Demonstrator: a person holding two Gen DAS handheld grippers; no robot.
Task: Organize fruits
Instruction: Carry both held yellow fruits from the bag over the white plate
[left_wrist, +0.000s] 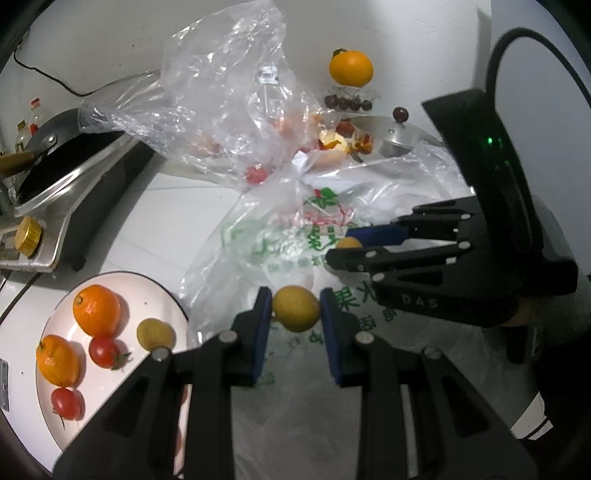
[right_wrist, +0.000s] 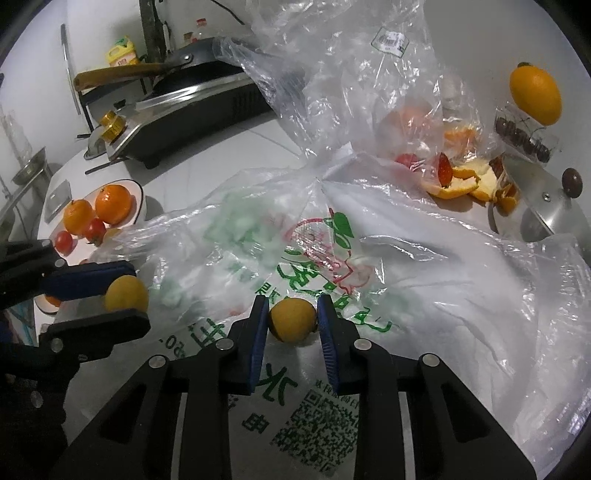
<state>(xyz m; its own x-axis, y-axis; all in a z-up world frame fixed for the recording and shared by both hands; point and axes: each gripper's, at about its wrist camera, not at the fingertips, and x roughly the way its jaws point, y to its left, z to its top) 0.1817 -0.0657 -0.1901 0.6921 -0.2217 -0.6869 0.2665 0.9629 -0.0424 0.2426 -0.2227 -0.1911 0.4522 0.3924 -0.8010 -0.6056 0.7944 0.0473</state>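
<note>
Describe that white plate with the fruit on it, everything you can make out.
The plate is round, white and glossy, like glazed ceramic, with a thin dark line along its raised rim. It sits flat on the pale counter, between the stove and the printed plastic bag, whose edge reaches it. On it lie two oranges, two small red tomatoes and one yellow-green fruit. Neither tool touches it; the left tool's fingers hide its near edge.

My two handheld tools, black frames with blue pads

On my left tool (left_wrist: 295, 308) and right tool (right_wrist: 291, 319) I see silver pivot screws behind ribbed blue pads (right_wrist: 328, 343); a green light (left_wrist: 490, 140) glows on the right tool's body.
</note>
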